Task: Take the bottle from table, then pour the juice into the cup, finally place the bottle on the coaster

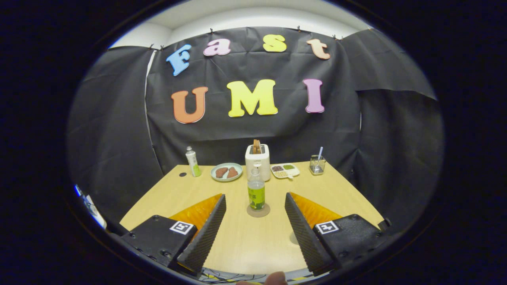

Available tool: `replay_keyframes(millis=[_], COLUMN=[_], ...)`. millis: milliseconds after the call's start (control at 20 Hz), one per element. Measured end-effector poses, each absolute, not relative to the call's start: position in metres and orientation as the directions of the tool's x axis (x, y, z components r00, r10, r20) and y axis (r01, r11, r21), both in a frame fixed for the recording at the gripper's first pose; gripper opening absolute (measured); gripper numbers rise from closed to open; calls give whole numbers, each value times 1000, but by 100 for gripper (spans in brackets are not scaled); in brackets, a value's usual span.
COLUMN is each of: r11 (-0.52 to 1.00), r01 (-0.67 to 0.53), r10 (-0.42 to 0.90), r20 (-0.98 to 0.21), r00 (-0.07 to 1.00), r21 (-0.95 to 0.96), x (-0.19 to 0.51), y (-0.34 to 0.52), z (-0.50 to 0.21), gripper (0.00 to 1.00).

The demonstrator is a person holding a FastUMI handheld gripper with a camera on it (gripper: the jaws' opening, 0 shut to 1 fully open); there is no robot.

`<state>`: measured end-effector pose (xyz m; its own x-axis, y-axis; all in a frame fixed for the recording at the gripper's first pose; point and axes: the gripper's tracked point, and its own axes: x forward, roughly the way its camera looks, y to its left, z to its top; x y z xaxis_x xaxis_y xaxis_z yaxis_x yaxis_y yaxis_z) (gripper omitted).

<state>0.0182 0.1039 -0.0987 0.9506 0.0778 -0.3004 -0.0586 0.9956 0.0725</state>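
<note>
A clear bottle (256, 189) with a green label and a pale cap stands upright on a round brown coaster (264, 213) in the middle of the wooden table (241, 241). It sits just ahead of my gripper (255, 196), in line with the gap between the fingers. The gripper is open, its fingers spread wide and touching nothing. A faint round shape (293, 238) lies on the table against the right finger; I cannot tell what it is.
At the table's far edge stand a second, slimmer bottle (193, 161), a plate with brown pieces (226, 172), a white toaster (257, 161) holding toast, a divided snack tray (284, 170) and a mesh holder (317, 164) with a pen. A fingertip (276, 278) shows below the fingers.
</note>
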Motion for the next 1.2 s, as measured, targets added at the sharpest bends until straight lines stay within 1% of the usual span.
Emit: replay_keyframes(millis=[200,450,650,900,1200], r11=[996,996,996,994,993], r01=[-63,-60,-64,-62,-83], r10=[82,76,79,87,105], r20=[-307,-308,-305,-331,-326], r00=[948,948,949,940,940], r21=[69,63,61,86,81], x=[-6,-17,-19,-18,-10], y=[106,101,98,96,93], z=[-99,-91,-85,-90,-92], gripper=[97,97,97,97,97])
